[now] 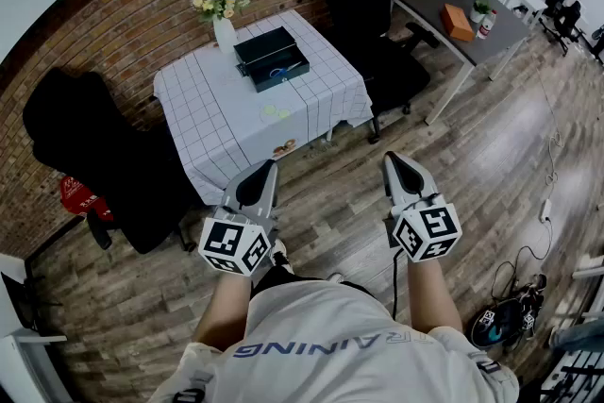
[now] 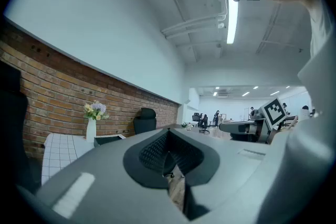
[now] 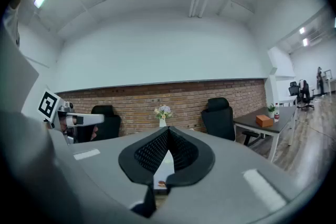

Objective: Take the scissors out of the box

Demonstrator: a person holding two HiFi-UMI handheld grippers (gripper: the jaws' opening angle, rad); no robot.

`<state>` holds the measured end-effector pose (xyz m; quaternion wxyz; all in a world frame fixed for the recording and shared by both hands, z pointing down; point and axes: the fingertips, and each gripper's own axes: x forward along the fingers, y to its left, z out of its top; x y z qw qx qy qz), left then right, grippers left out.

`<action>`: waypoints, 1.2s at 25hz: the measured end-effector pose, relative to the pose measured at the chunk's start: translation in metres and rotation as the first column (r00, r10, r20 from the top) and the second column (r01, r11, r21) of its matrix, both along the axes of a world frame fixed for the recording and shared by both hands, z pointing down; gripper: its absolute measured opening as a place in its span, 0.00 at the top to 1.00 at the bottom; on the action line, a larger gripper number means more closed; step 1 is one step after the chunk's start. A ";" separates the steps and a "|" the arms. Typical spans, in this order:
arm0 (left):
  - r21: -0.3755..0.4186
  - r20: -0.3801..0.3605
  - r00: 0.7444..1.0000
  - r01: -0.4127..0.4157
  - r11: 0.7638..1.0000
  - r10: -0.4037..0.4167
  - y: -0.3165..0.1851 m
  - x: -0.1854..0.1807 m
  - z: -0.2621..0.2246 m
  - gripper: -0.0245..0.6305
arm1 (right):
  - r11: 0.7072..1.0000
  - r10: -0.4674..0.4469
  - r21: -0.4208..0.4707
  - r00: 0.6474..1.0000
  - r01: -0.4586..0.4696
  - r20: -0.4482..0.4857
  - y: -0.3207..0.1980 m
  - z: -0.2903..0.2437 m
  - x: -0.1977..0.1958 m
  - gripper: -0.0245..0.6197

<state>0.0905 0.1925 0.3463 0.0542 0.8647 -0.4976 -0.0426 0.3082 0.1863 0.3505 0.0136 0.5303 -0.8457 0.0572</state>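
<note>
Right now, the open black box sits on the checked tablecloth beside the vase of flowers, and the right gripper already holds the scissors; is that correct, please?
Not quite: the right gripper holds nothing. The right gripper view shows its jaws together with nothing between them. The open black box does sit on the checked tablecloth beside the vase of flowers.

White short-sleeve tee (image 1: 330, 326), dark lettering across front. Grey left gripper (image 1: 267, 167) & right gripper (image 1: 392, 159): black-lined jaws, b/w marker cube (image 1: 234, 245) behind each.
</note>
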 end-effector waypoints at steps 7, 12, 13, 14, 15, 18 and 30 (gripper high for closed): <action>-0.013 -0.006 1.000 0.000 1.000 -0.001 -0.004 -0.016 0.005 0.96 | 1.000 -0.009 -0.011 1.000 0.009 0.005 -0.005 0.005 -0.017 0.94; -0.020 -0.014 1.000 0.000 1.000 -0.001 -0.013 -0.031 0.008 0.96 | 1.000 -0.008 0.024 1.000 0.008 -0.006 -0.012 -0.004 -0.031 0.94; -0.022 -0.016 1.000 -0.002 1.000 0.002 -0.016 -0.034 0.008 0.96 | 1.000 -0.005 0.023 1.000 0.005 -0.006 -0.014 -0.004 -0.034 0.94; -0.023 -0.017 1.000 -0.006 1.000 0.005 -0.019 -0.036 0.009 0.96 | 1.000 0.000 0.019 1.000 0.000 -0.002 -0.017 -0.004 -0.035 0.94; -0.025 -0.019 1.000 -0.010 1.000 0.009 -0.022 -0.039 0.009 0.96 | 1.000 0.007 0.013 1.000 -0.007 0.005 -0.021 -0.003 -0.037 0.94; -0.030 -0.024 1.000 -0.019 0.999 0.019 -0.033 -0.048 0.010 0.96 | 1.000 0.028 -0.014 0.999 -0.028 0.025 -0.033 0.000 -0.042 0.94; -0.035 -0.055 0.997 -0.051 0.998 0.049 -0.109 -0.111 0.014 0.96 | 0.998 0.048 -0.040 0.999 -0.048 -0.009 -0.101 0.004 -0.106 0.94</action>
